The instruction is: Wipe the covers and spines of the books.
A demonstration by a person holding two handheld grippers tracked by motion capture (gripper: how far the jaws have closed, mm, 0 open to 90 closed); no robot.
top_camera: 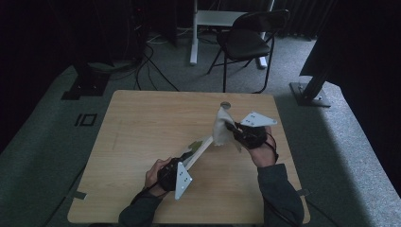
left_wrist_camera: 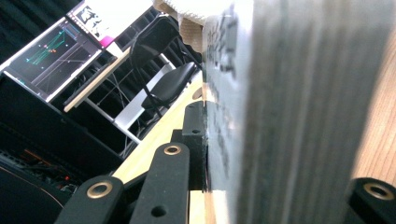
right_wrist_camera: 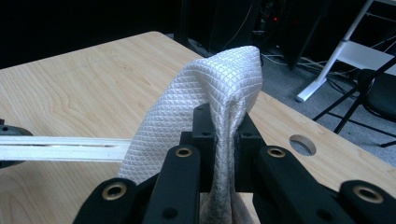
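High view shows the left gripper (top_camera: 188, 158) low over the near middle of the wooden desk (top_camera: 142, 123), clamped on one end of a long flat white board (top_camera: 201, 149) that runs away from it toward the right gripper (top_camera: 233, 126). The right gripper, held above the far right part of the desk, is clamped on a white quilted cloth (top_camera: 221, 125), which hangs over the far end of the board. In the right gripper view the cloth (right_wrist_camera: 205, 93) rises between the two black jaws and folds over their tips, pinched tightly; the board (right_wrist_camera: 60, 148) lies just left of that gripper, its edge going under the cloth. In the left gripper view the board (left_wrist_camera: 299, 107) stands on edge against the left jaw, with the cloth (left_wrist_camera: 196, 7) at its far end. A round hole (right_wrist_camera: 302, 144) in the desk lies just right of the right gripper, and a black folding chair (top_camera: 248, 40) stands on the floor well beyond both.
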